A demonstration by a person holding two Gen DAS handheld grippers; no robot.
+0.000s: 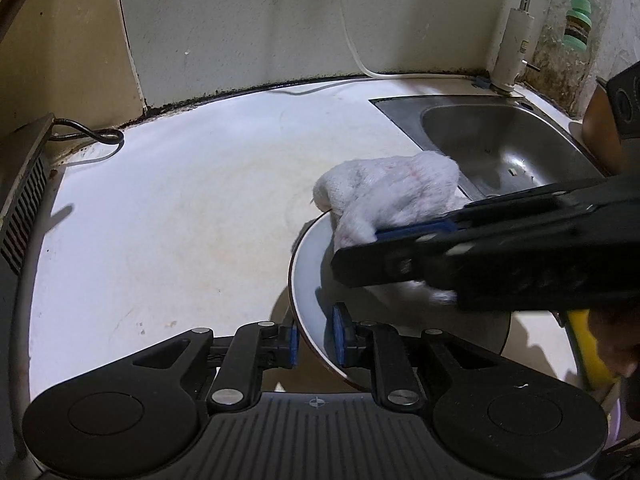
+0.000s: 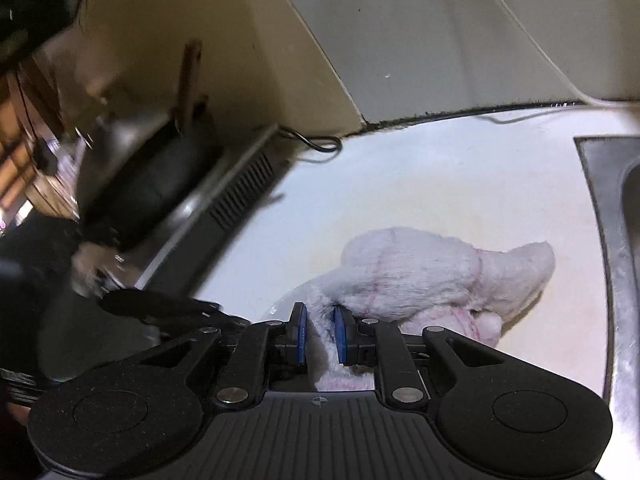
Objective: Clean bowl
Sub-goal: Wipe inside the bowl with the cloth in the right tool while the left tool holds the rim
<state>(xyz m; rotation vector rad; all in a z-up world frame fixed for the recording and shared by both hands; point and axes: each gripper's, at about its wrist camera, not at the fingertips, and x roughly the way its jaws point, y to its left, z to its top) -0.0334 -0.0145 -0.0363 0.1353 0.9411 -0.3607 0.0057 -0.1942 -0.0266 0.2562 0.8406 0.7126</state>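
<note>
A white bowl with a brown outer rim point(image 1: 312, 272) stands on the pale counter point(image 1: 180, 220), at lower right in the left wrist view. My left gripper point(image 1: 317, 340) straddles its near rim. The outer pad lies against the rim's outside, and a small gap shows between the inner pad point(image 1: 340, 336) and the wall. My right gripper point(image 1: 360, 248) reaches in from the right, shut on a fluffy white cloth point(image 1: 392, 188) that drapes over the bowl's far rim and into it. In the right wrist view the cloth point(image 2: 420, 272) is pinched between that gripper's point(image 2: 321, 330) blue pads, and only a sliver of bowl rim point(image 2: 282, 304) shows.
A steel sink point(image 1: 500, 148) with a curved tap point(image 1: 516, 52) sits at the right, close behind the bowl. A dark appliance with vent slots point(image 1: 24, 200) and loose cables point(image 1: 92, 136) border the counter's left. A yellow handle point(image 1: 584, 344) shows at lower right.
</note>
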